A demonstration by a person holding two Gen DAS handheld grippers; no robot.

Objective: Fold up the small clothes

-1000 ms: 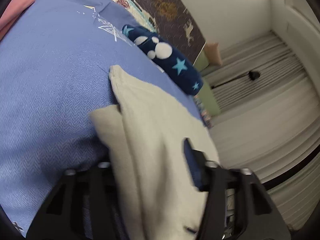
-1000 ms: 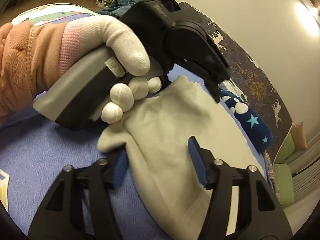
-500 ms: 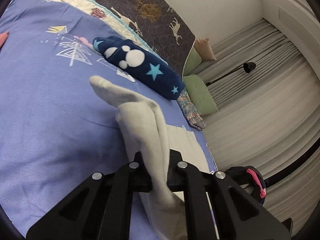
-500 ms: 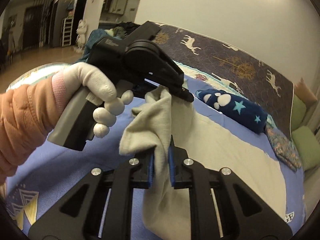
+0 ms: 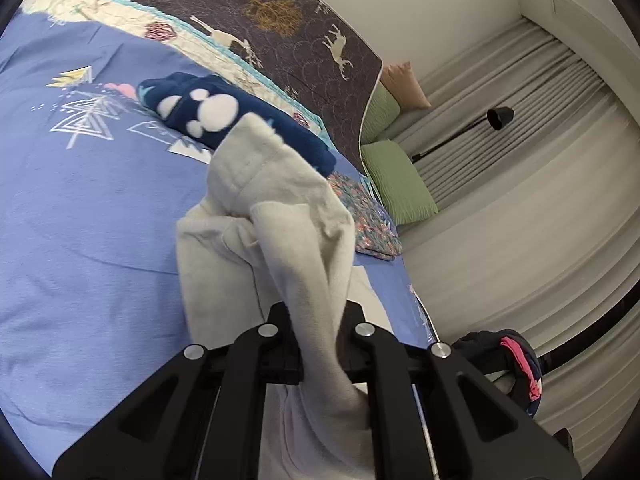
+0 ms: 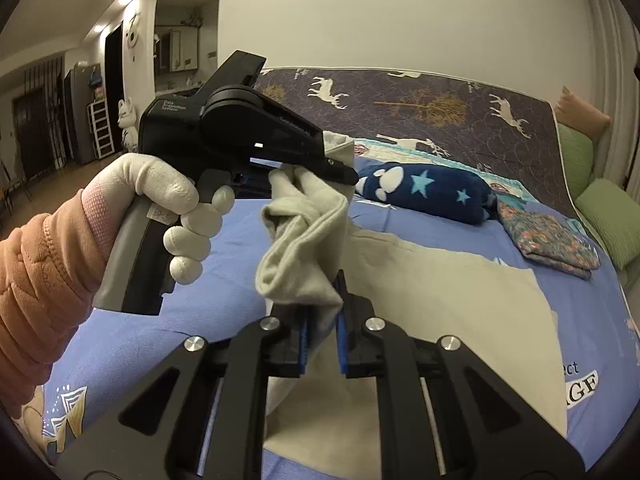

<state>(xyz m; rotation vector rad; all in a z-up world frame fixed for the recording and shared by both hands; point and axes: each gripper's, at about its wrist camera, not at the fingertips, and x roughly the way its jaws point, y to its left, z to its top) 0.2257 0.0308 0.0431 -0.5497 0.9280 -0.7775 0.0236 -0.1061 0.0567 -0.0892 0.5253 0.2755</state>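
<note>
Pinching the soft, floppy cloth (image 6: pixel 308 240) in both jaws, left gripper (image 5: pixel 320 344) and right gripper (image 6: pixel 322 340), holding near the edge, sagging over the bed (image 6: pixel 200 248).

Both grippers are matte black frames with silver screws; the right gripper (image 6: pixel 322 344) has blue pads. The left gripper (image 6: pixel 340 170) has a grey handle at 7 o'clock of its body. The hand (image 6: pixel 168 204) wears a white glove with a pink cuff and a quilted orange sleeve (image 6: pixel 36 280).
</note>
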